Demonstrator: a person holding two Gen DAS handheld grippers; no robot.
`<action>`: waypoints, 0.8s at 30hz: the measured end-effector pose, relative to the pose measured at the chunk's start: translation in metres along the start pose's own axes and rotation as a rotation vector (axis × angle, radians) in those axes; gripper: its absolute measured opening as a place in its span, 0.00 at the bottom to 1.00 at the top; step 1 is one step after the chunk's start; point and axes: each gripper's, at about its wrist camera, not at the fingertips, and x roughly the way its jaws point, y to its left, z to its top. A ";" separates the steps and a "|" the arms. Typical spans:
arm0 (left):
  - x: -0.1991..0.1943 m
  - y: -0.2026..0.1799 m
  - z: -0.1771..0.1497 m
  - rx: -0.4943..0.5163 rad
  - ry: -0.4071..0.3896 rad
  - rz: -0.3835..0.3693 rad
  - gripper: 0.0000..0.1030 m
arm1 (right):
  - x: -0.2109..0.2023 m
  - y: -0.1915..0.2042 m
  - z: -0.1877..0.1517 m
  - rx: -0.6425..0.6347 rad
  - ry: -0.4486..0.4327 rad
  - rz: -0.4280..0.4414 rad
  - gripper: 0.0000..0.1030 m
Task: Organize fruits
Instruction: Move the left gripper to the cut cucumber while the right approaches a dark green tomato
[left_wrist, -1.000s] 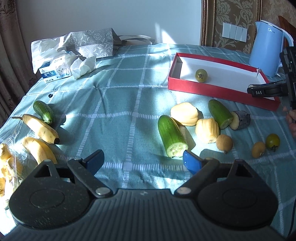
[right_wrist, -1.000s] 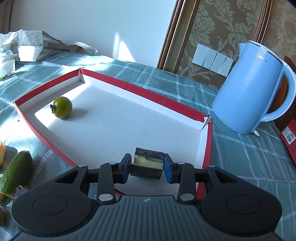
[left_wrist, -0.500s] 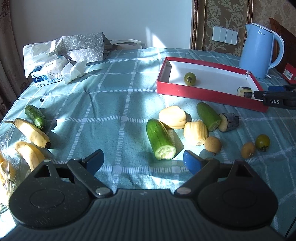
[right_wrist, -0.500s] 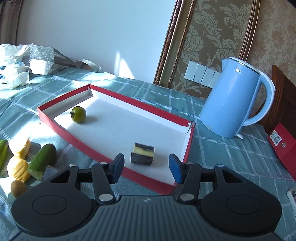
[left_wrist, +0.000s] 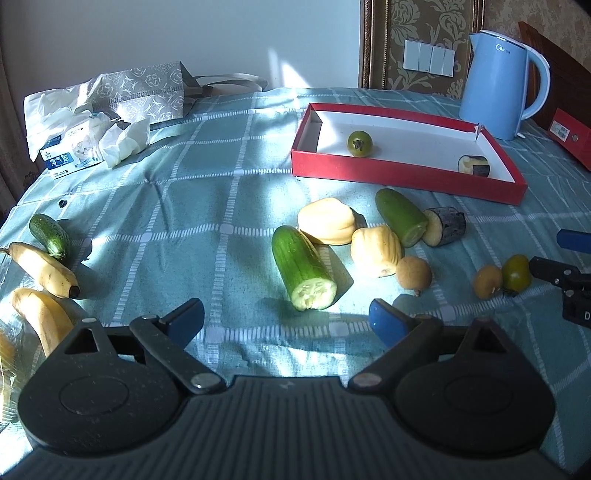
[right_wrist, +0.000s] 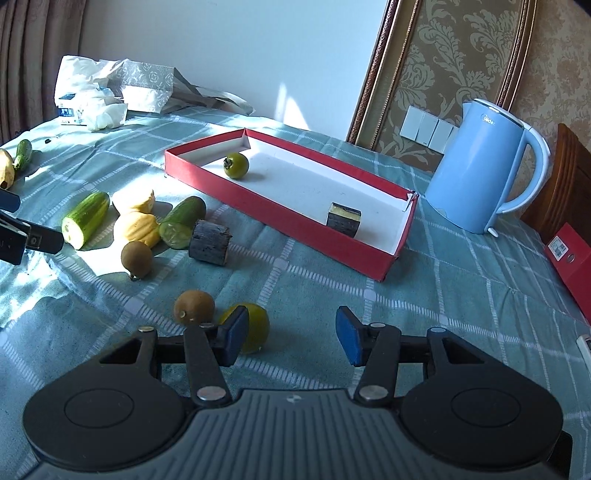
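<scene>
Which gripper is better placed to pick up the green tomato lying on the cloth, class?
The right gripper. It is open, and its left fingertip already sits beside the green tomato. The left gripper, also open, faces the cut cucumber, with the tomato off to its side.

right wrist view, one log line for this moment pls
right hand-held gripper: open, empty | green tomato: by its left finger, on cloth | red box: tomato, dark chunk inside

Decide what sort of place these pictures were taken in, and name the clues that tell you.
Most likely a room in a home, perhaps a dining room. A checked tablecloth covers the table, a blue electric kettle stands beside wall switches, and ornate patterned wallpaper lines the wall behind.
</scene>
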 end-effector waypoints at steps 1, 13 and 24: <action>0.000 0.001 0.000 0.000 0.000 -0.002 0.93 | -0.001 0.001 0.001 0.003 -0.002 0.002 0.49; 0.003 0.007 0.004 -0.024 -0.006 -0.009 0.95 | 0.021 0.012 0.007 0.048 0.055 0.027 0.47; 0.038 -0.009 0.030 -0.018 -0.002 0.047 0.83 | 0.018 0.010 0.006 0.040 0.042 -0.001 0.47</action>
